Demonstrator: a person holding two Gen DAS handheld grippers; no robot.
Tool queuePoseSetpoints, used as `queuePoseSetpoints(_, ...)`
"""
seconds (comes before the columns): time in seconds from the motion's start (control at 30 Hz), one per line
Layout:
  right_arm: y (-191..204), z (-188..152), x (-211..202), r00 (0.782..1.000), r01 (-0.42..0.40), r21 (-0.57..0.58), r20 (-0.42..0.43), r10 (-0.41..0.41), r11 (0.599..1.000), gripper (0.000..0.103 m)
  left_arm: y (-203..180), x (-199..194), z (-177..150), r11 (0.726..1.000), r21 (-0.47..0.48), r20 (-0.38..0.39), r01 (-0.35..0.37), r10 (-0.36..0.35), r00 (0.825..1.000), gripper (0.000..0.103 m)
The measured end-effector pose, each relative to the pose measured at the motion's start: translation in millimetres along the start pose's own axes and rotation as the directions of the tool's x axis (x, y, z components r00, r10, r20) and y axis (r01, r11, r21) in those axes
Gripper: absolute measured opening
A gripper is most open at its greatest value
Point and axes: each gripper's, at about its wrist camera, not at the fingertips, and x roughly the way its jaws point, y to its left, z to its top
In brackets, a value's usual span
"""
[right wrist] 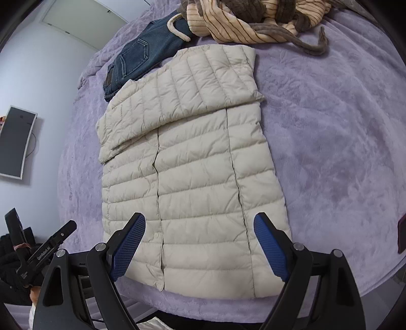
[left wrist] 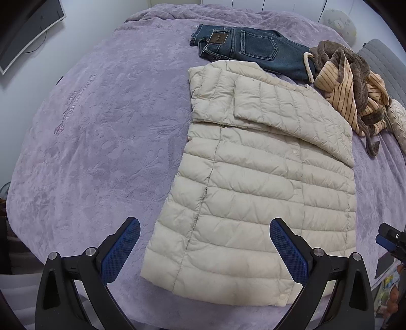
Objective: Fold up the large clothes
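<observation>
A cream quilted puffer jacket (left wrist: 253, 177) lies flat on the purple bedspread (left wrist: 101, 139), front up, with its sleeves folded across the chest. It also shows in the right wrist view (right wrist: 198, 165). My left gripper (left wrist: 204, 227) is open and empty, hovering over the jacket's near left hem. My right gripper (right wrist: 199, 224) is open and empty above the jacket's near hem, its blue pads (right wrist: 270, 247) wide apart. The right gripper's edge shows at the far right of the left wrist view (left wrist: 390, 241).
Folded blue jeans (left wrist: 253, 50) lie beyond the jacket's collar. A striped tan and brown robe (left wrist: 355, 83) is heaped at the far right; it also shows in the right wrist view (right wrist: 253, 17). A monitor (right wrist: 15, 142) hangs on the left wall. Bare bedspread (right wrist: 330, 152) lies to the right.
</observation>
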Motion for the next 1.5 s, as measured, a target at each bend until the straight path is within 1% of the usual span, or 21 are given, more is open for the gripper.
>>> queuePoseSetpoints(0.2, -12.0, -44.3, 14.7, 0.998, -0.03, 0.14, -0.042, 0.037, 0.99, 0.089, 33.5, 21.7, -35.7, 1.0, -0.013, -0.059, 0.017, -0.018, 0.998, 0.102)
queuePoseSetpoints(0.33, -20.9, -81.5, 28.4, 0.996, -0.039, 0.228, -0.072, 0.057, 0.973, 0.089, 60.5, 33.3, -64.5, 0.998, -0.053, -0.106, 0.022, -0.027, 0.994, 0.102)
queuePoseSetpoints(0.47, -23.0, -110.9, 38.5, 0.994, -0.029, 0.274, -0.091, 0.056, 0.961, 0.089, 87.7, 40.6, -86.7, 0.99, -0.129, -0.137, 0.06, -0.078, 0.987, 0.102)
queuePoseSetpoints(0.6, -24.9, -124.4, 39.0, 0.995, -0.047, 0.308, -0.071, 0.072, 0.95, 0.089, 109.1, 53.1, -98.9, 0.967, -0.22, -0.166, 0.126, -0.164, 0.972, 0.102)
queuePoseSetpoints(0.7, -31.1, -131.1, 36.6, 0.995, -0.065, 0.343, -0.045, 0.085, 0.937, 0.089, 116.0, 62.8, -101.8, 0.945, -0.265, -0.174, 0.191, -0.242, 0.955, 0.102)
queuePoseSetpoints(0.83, -46.2, -139.3, 36.6, 0.994, -0.093, 0.409, -0.008, 0.105, 0.908, 0.089, 116.7, 74.6, -97.8, 0.925, -0.279, -0.171, 0.259, -0.313, 0.934, 0.102)
queuePoseSetpoints(0.97, -64.5, -143.9, 42.8, 0.988, -0.151, 0.487, 0.043, 0.149, 0.86, 0.089, 116.3, 95.0, -93.6, 0.892, -0.32, -0.191, 0.319, -0.391, 0.9, 0.102)
queuePoseSetpoints(1.03, -72.3, -144.8, 49.1, 0.982, -0.183, 0.526, 0.065, 0.176, 0.831, 0.089, 113.1, 103.5, -92.2, 0.884, -0.327, -0.199, 0.333, -0.409, 0.89, 0.102)
queuePoseSetpoints(1.1, -78.2, -145.1, 56.1, 0.977, -0.208, 0.554, 0.086, 0.193, 0.806, 0.089, 108.2, 107.6, -90.1, 0.88, -0.324, -0.198, 0.347, -0.421, 0.885, 0.102)
queuePoseSetpoints(1.27, -85.2, -143.6, 73.7, 0.97, -0.242, 0.59, 0.115, 0.217, 0.77, 0.089, 93.6, 115.3, -82.4, 0.87, -0.31, -0.193, 0.383, -0.452, 0.871, 0.102)
queuePoseSetpoints(1.4, -88.7, -139.1, 85.7, 0.957, -0.287, 0.615, 0.144, 0.253, 0.735, 0.09, 85.2, 118.6, -77.5, 0.87, -0.305, -0.185, 0.388, -0.453, 0.872, 0.102)
queuePoseSetpoints(1.43, -88.7, -137.1, 88.3, 0.952, -0.303, 0.62, 0.153, 0.266, 0.724, 0.09, 85.2, 117.3, -76.7, 0.87, -0.304, -0.175, 0.389, -0.452, 0.875, 0.095)
queuePoseSetpoints(1.47, -88.9, -135.4, 90.4, 0.947, -0.315, 0.626, 0.162, 0.277, 0.713, 0.09, 84.9, 115.7, -75.2, 0.872, -0.302, -0.168, 0.386, -0.447, 0.879, 0.085)
queuePoseSetpoints(1.5, -90.2, -134.2, 90.9, 0.943, -0.326, 0.633, 0.169, 0.286, 0.703, 0.09, 84.6, 116.1, -73.6, 0.875, -0.297, -0.175, 0.383, -0.444, 0.879, 0.06)
